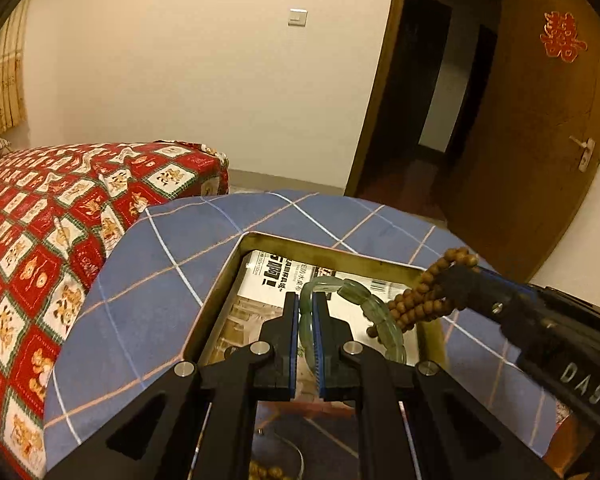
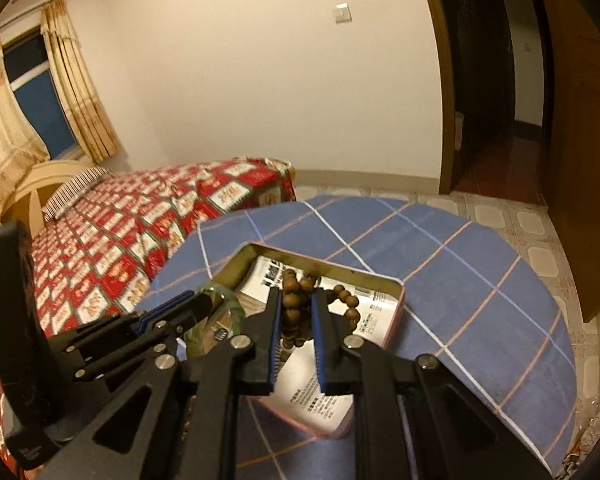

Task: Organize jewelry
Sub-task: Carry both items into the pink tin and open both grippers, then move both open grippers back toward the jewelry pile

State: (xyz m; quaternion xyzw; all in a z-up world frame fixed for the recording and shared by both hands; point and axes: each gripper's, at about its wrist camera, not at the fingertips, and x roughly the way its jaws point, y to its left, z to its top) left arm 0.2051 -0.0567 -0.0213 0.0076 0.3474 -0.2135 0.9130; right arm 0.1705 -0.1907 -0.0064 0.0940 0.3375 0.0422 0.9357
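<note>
- The left claw (image 1: 306,312) is clenched on a green bangle (image 1: 374,312), holding it upright over the near part of the open tin (image 1: 220,280).
- The right claw (image 2: 296,308) grips a string of brown wooden beads (image 2: 300,304), which dangle in loops above the tin's right side.
- The tin sits on the blue checked surface (image 1: 160,264), lined with printed paper (image 1: 268,276); a bed (image 1: 40,220) lies to the left.
- To do this step well, I'd lower each piece until it touches the paper before letting go, bangle left and beads right, so that they don't tangle.
- Beads likely slump; release slowly.
</note>
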